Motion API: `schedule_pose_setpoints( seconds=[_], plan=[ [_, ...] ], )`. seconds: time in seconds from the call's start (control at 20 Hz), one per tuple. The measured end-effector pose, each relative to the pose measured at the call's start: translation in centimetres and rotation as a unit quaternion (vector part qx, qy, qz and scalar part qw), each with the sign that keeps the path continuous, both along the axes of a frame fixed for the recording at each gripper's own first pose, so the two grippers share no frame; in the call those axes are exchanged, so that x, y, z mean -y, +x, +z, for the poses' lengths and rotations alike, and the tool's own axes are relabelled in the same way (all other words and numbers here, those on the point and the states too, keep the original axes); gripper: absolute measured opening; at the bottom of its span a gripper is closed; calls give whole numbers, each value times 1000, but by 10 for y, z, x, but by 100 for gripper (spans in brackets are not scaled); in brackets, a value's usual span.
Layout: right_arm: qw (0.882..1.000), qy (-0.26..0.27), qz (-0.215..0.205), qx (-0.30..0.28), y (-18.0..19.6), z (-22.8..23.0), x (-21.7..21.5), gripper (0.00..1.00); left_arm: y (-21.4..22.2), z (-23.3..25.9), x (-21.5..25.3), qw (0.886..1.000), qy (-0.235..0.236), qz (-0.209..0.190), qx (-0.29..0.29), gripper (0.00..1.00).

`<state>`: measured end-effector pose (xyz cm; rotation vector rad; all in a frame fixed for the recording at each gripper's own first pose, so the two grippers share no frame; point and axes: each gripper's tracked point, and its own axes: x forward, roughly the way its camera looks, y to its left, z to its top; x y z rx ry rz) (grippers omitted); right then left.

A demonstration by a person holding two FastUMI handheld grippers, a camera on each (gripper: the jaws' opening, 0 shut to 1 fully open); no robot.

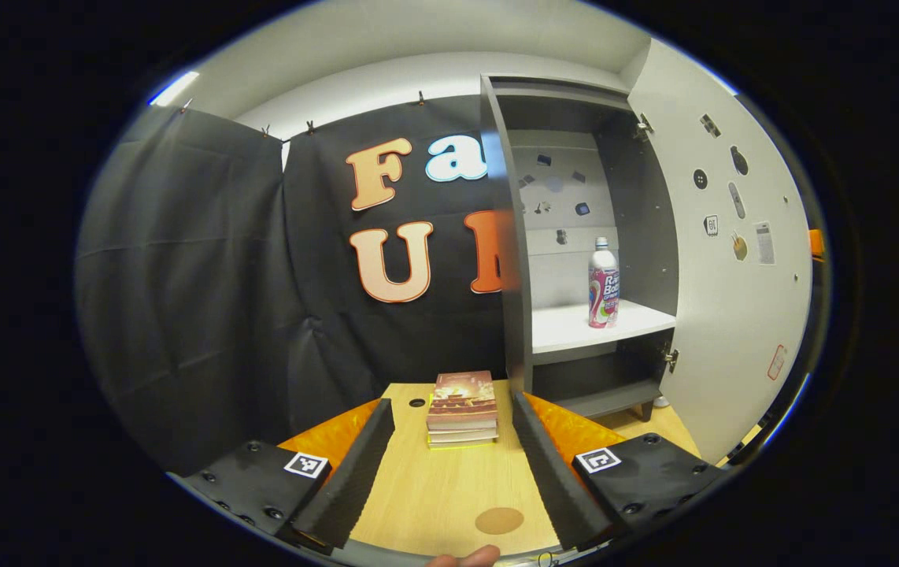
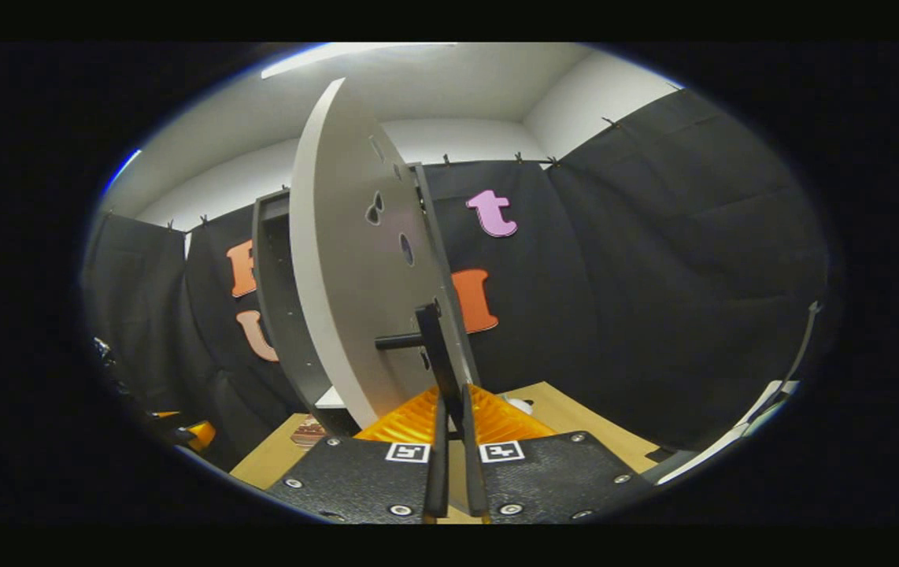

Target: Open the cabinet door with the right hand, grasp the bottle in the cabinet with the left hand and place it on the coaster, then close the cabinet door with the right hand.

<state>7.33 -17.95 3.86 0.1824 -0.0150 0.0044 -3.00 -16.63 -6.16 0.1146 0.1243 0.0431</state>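
Door [image 1: 733, 260] swung open, right gripper [image 2: 453, 409] clamped on its handle [image 2: 438, 346]; bottle [image 1: 603, 283] upright on cabinet [image 1: 508, 236] shelf, left gripper [image 1: 449, 465] agape over coaster [image 1: 499, 520]; next: left reaches up-right to bottle.

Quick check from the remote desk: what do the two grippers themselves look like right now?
The left gripper has two long ribbed fingers on black bolted plates, each bearing a square black-and-white marker tag, with orange ribbed parts behind. The right gripper has the same black plates, paired tags and orange ribbing.
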Motion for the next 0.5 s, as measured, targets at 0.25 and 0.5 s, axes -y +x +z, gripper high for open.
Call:
schedule_pose_setpoints(
  seconds=[0.25, 0.5],
  plan=[
    [1000, -18, 23, -1, 2, 1, 30, 5, 2, 1, 20, 1000, 1, 2, -1, 100],
    [999, -33, 38, -6, 4, -1, 52, 0, -2, 9, 35, 1000, 0, -1, 4, 98]
  ],
)
